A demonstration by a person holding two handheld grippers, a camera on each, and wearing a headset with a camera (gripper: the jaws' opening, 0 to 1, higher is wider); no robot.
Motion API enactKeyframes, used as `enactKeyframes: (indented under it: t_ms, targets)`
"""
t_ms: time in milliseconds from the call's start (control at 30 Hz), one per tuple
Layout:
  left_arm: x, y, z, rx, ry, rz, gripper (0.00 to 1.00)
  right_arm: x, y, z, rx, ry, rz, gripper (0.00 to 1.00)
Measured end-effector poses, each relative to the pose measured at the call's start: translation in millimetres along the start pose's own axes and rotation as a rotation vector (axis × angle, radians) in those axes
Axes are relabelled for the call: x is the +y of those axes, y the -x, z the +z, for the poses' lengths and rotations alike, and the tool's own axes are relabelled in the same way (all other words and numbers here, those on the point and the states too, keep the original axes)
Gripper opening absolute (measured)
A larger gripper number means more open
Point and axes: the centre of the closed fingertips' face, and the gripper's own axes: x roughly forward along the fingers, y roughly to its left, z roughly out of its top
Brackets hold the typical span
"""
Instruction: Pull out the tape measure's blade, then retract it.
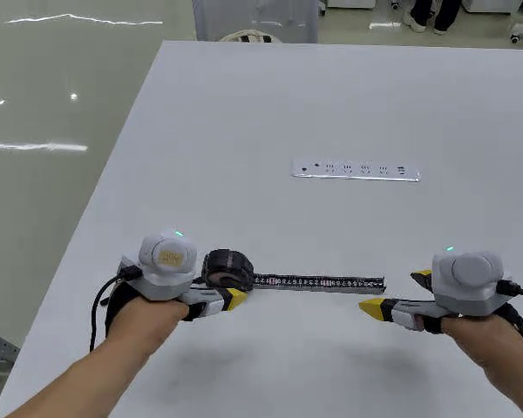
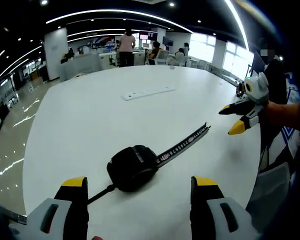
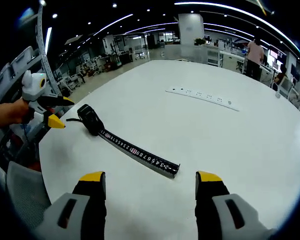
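White and broad, the surface [image 1: 244, 113] runs back toward an open, brightly lit hall with strip lights overhead, where a few people [image 2: 126, 47] stand at distant desks. Toward its far side lies a long white power strip [image 1: 356, 170], well apart from everything else. Near the front edge sits the black tape measure [image 1: 227, 268], its blade [image 1: 318, 282] drawn partly out and lying flat on the surface, printed numbers facing up, pointing toward the person's right. A thin black strap [image 2: 97, 194] trails from the back of the case. The left claw [image 2: 139, 182] stands with its yellow-tipped jaws wide apart, the case resting just ahead of them and between their lines (whether either jaw touches it cannot be told). The right claw [image 3: 150, 176] is likewise spread wide, clamped on nothing; the free end of the blade lies on the surface just in front of its tips, apart from both jaws. Each claw is held low over the surface by a hand in a dark glove.
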Motion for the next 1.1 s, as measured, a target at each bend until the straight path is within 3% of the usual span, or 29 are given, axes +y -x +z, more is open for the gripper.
enactKeyframes:
  t_ms: [367,667,800,1100]
  targets:
    - [-11.2,15.2,-5.0,-0.018,0.065,0.037,0.86,15.4,8.7,-0.6,-0.023,-0.035,-0.016,0.78]
    - [-15.0,30.6,-1.3,-0.053,0.107,0.094,0.88,24.0,15.4,-1.9,-0.032,-0.065,-0.036,0.83]
    - [-17.2,36.3,-2.5,-0.048,0.124,0.114,0.88,29.1,19.3,-2.4,-0.037,-0.08,-0.047,0.86]
    - [-31.1,45.0,-2.3,-0.044,0.159,0.107,0.89,42.7,30.2,-2.6,-0.037,-0.095,-0.054,0.91]
